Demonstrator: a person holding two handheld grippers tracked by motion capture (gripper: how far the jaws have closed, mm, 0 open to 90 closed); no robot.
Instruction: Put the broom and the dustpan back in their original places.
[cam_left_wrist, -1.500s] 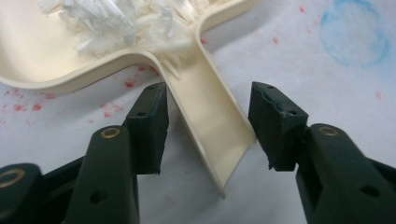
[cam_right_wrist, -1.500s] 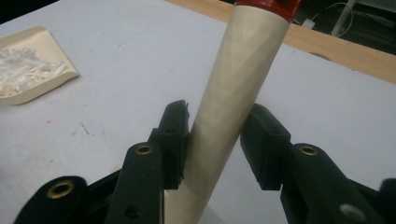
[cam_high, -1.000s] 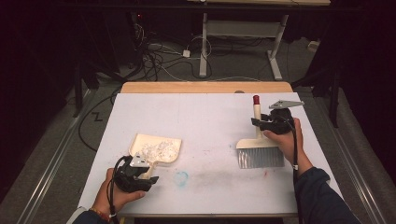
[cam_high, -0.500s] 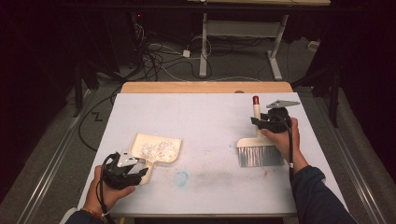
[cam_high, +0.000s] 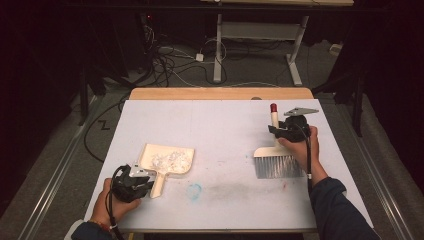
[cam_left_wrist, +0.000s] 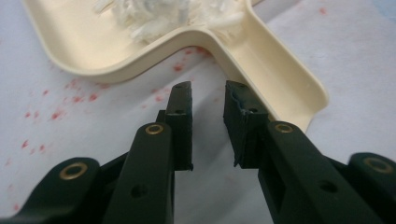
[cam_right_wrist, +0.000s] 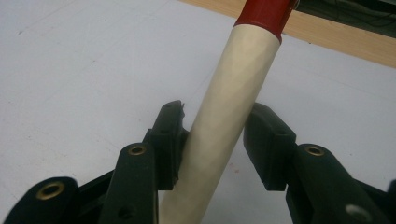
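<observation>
Two claws: your left claw (cam_left_wrist: 208, 100) has just closed, empty, dustpan (cam_left_wrist: 261, 60) handle just beside it. Your right claw (cam_right_wrist: 215, 126) clamps the brush (cam_right_wrist: 233, 98) handle.

The dustpan (cam_left_wrist: 140, 51) runs off the left gripper view's top edge, its white scraps (cam_left_wrist: 154, 14) blurred.

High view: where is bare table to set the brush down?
Bare room: the wide strip between the dustpan and the brush, and the far half up to the wooden edge. Crowded: around the left gripper and right gripper.
</observation>
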